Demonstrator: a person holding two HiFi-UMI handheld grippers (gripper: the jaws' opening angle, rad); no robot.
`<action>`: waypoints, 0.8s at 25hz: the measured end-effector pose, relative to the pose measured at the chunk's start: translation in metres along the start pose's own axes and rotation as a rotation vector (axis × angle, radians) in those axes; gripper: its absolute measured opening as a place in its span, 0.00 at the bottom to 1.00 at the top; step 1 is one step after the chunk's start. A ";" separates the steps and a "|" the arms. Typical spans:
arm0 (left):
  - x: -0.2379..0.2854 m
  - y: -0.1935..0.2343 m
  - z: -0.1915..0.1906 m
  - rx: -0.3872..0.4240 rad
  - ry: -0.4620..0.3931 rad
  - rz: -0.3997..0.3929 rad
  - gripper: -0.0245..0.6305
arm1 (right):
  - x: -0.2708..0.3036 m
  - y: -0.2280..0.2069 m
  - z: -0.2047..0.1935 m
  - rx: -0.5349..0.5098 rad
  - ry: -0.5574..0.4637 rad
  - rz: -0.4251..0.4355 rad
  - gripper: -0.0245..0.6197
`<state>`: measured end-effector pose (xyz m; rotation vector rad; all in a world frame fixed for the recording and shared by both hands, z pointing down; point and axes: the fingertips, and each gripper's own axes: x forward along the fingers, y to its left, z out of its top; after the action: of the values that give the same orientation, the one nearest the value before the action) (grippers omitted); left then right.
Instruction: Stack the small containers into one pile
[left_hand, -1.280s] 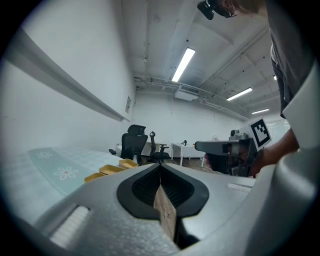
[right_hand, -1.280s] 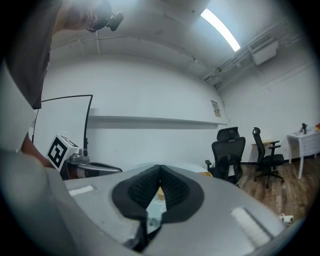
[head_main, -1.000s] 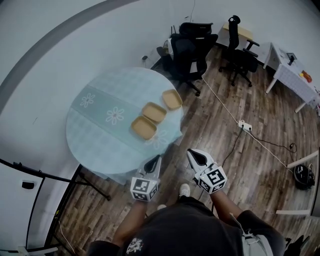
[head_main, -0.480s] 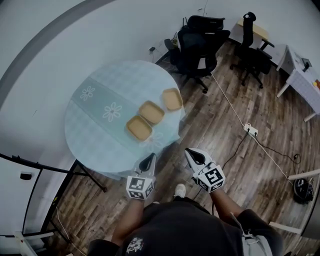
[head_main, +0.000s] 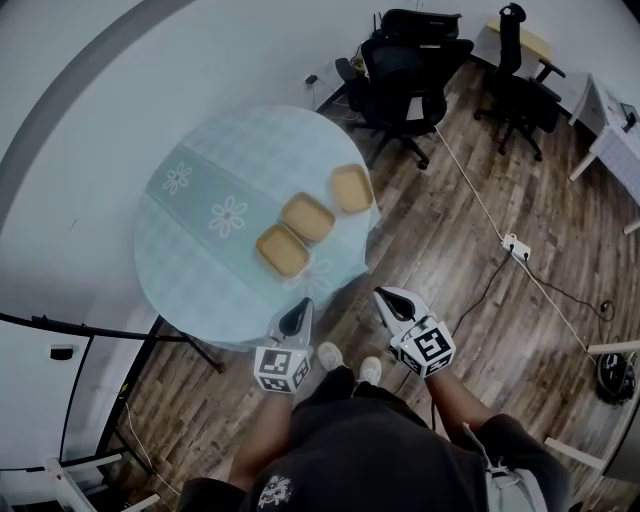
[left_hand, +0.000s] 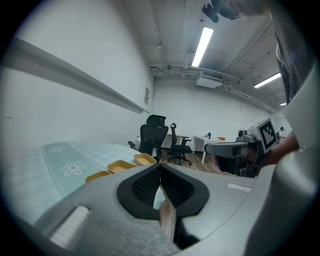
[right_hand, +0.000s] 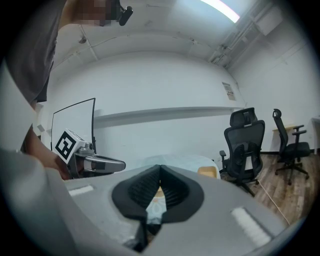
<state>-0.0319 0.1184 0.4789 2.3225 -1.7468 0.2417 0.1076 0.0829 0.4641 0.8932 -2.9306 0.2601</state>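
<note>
Three shallow tan containers lie apart in a diagonal row on the round table (head_main: 190, 250): a near one (head_main: 283, 250), a middle one (head_main: 307, 217) and a far one (head_main: 351, 188). In the left gripper view they show as a low row: near (left_hand: 98, 176), middle (left_hand: 121, 166), far (left_hand: 145, 159). My left gripper (head_main: 298, 313) is shut and empty, just short of the table's near edge. My right gripper (head_main: 389, 299) is shut and empty too, over the wood floor to the table's right. One container (right_hand: 207, 171) peeks past its jaws.
The table wears a pale blue cloth with a flowered runner (head_main: 205, 200). Black office chairs (head_main: 410, 70) stand beyond it. A power strip and cable (head_main: 516, 247) lie on the wood floor at right. A black metal frame (head_main: 100, 340) stands at the left.
The table and containers have shifted slightly in the head view as the person stepped nearer; both feet now show. Both grippers stay shut, held in front of the body.
</note>
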 end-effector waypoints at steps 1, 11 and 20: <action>0.004 0.004 0.001 -0.003 -0.002 -0.002 0.05 | 0.004 -0.002 -0.001 0.001 0.003 -0.001 0.04; 0.048 0.051 0.018 -0.022 -0.041 -0.061 0.05 | 0.071 -0.015 0.021 -0.047 0.014 -0.036 0.04; 0.081 0.107 0.036 -0.021 -0.080 -0.095 0.05 | 0.134 -0.029 0.036 -0.071 0.017 -0.091 0.04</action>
<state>-0.1127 0.0052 0.4742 2.4236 -1.6598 0.1148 0.0120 -0.0212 0.4483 1.0058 -2.8546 0.1564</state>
